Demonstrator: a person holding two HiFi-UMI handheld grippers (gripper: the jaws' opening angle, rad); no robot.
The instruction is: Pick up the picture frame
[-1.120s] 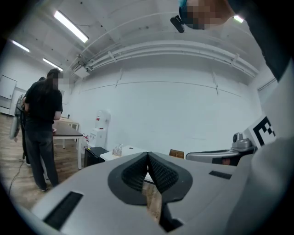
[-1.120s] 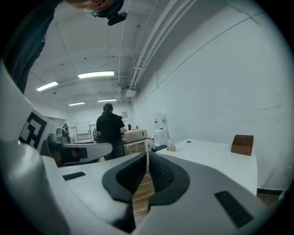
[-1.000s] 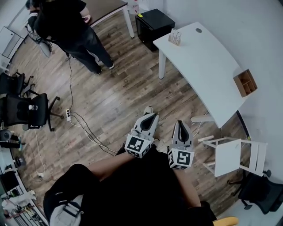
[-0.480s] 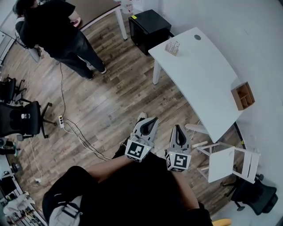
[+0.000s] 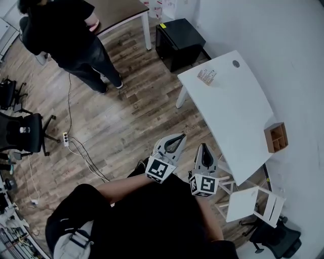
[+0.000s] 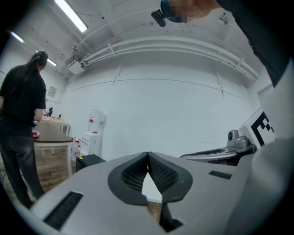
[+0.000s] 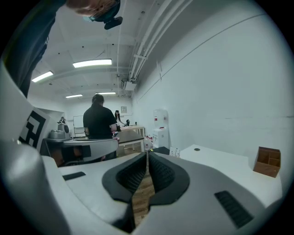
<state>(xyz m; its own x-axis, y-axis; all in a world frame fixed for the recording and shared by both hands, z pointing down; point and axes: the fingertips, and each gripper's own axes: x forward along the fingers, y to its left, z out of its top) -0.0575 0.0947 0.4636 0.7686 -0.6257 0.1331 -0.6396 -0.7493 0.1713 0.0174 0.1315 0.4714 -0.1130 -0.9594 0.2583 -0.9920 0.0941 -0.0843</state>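
Item 1: left hand-held gripper (image 5: 182, 136), which we logged as clenched, jaw tips meeting with nothing between them.
Item 2: right hand-held gripper (image 5: 203, 147), which we likewise logged as clenched and empty. It was held just beside the left one over the wooden floor (image 5: 131, 116), short of the near edge of the desk.
Item 3: white desk (image 5: 238, 111), which stood along the wall.
Item 4: picture frame (image 5: 206, 76), which we found on the desk's far end near the corner, well apart from both grippers and too small to detail.
Item 5: wooden box (image 5: 276, 137), at the desk's wall-side edge.
Item 6: black cabinet (image 5: 179, 40), beyond the desk.
Item 7: white chair (image 5: 250, 202), at the desk's near end.
Item 8: person in dark clothing (image 5: 71, 35), who stood by a brown table (image 5: 119, 10).
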